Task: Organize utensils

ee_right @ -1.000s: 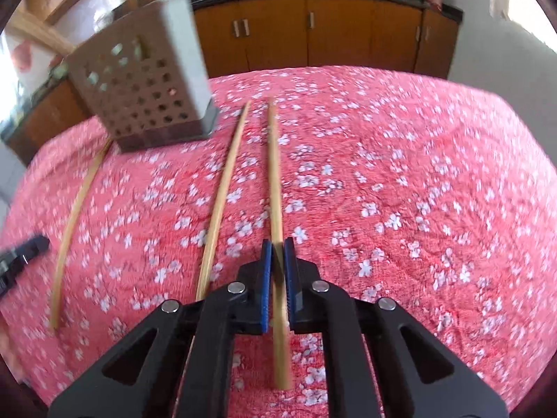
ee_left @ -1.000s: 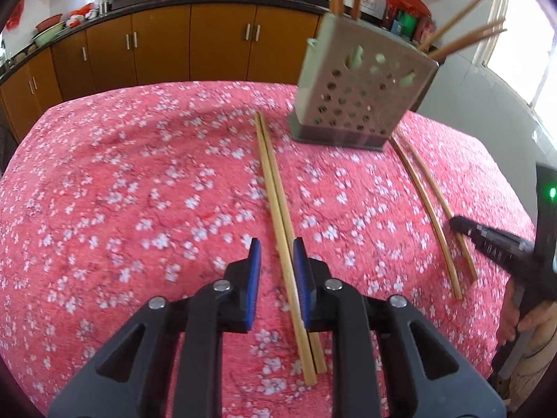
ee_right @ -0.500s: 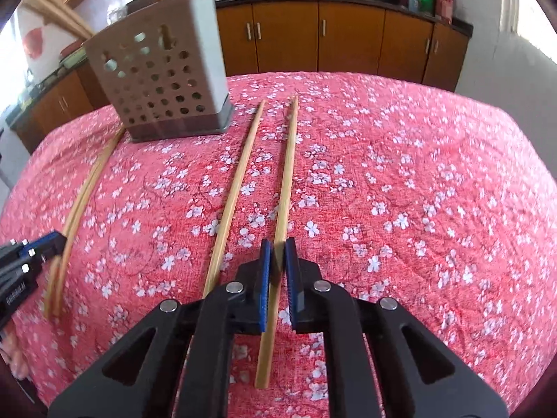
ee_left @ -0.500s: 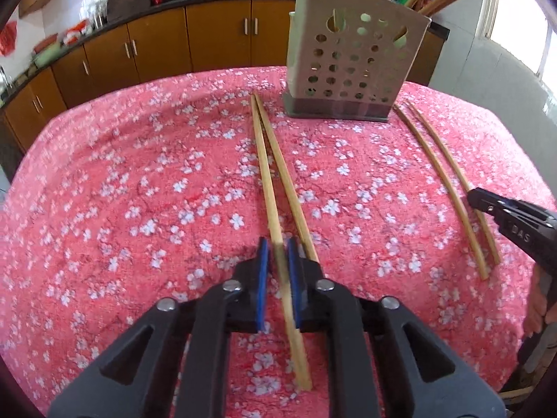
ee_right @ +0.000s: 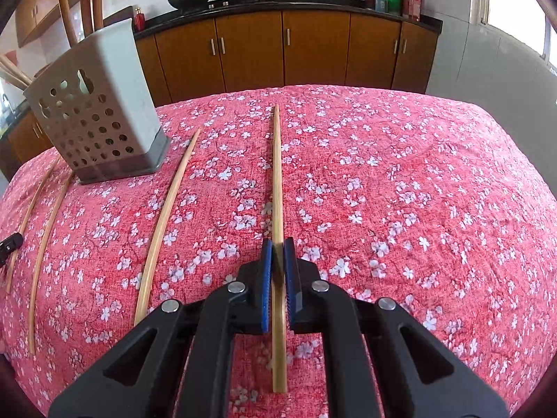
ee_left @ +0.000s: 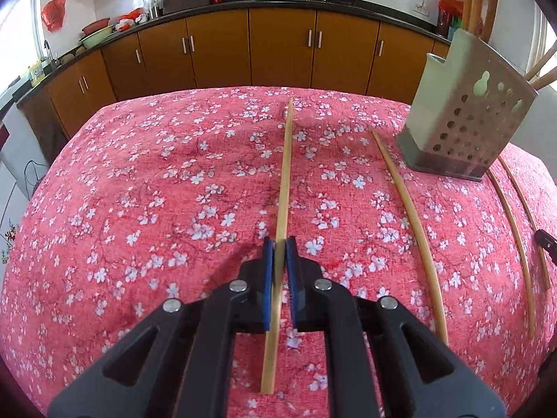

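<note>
The left gripper [ee_left: 279, 244] has its fingers pinching one chopstick [ee_left: 284, 174] above the red floral bench [ee_left: 139, 191]. Three more chopsticks lie rightward: one [ee_left: 407, 205] beside the perforated holder [ee_left: 466, 122], two [ee_left: 510, 219] beyond. The right gripper [ee_right: 277, 244] pinches another chopstick [ee_right: 277, 174]. No writing is readable.

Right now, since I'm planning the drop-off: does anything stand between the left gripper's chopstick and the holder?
Nothing upright. Only a loose chopstick lies flat between the held chopstick and the holder; lifting over should clear it.
</note>
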A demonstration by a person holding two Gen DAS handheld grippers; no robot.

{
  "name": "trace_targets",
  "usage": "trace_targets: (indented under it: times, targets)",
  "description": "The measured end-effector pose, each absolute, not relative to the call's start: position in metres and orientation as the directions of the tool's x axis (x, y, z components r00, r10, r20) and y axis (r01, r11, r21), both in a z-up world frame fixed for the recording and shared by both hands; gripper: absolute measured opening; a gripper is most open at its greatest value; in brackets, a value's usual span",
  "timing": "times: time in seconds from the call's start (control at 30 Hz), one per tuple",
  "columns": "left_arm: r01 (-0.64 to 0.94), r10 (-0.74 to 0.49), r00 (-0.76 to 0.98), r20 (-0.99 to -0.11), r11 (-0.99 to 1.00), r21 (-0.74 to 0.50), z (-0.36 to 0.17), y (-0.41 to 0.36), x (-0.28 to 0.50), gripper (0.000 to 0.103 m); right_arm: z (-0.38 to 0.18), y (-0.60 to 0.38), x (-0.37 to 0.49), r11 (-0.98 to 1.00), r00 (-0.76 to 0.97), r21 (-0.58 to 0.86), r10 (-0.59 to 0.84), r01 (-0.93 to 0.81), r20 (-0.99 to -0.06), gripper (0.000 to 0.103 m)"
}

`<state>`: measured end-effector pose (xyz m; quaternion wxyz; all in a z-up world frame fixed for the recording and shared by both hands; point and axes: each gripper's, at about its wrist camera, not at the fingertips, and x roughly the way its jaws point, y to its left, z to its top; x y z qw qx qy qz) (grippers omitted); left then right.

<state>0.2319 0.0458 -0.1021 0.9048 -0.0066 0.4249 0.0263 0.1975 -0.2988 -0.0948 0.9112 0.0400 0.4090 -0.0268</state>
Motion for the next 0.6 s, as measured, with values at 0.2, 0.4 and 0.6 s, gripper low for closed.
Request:
trace_targets:
  times: [0.2, 0.4, 0.6]
  targets:
    - [-0.054, 0.023, 0.638, -0.770, 0.998, -0.014, -0.1023, 0.0510, 0.2332, 0.012, -0.0949, -0.3039, 0.2025, 0.994, 0.664, 0.067, -0.005, 0.082, -0.748, 0.008]
    - [-0.067, 0.027, 0.629, -0.777, 0.998, -0.019, -0.1034, 0.0521, 0.2319, 0.012, -0.0950, -0.3036, 0.1992, 0.994, 0.664, 0.066, -0.007, 0.084, -0.748, 0.008]
    - [-0.067, 0.019, 0.629, -0.777, 0.997, -0.030, -0.1033, 0.0536, 0.2321, 0.012, -0.0954, -0.3008, 0.1983, 0.995, 0.663, 0.059, -0.012, 0.085, -0.748, 0.008]
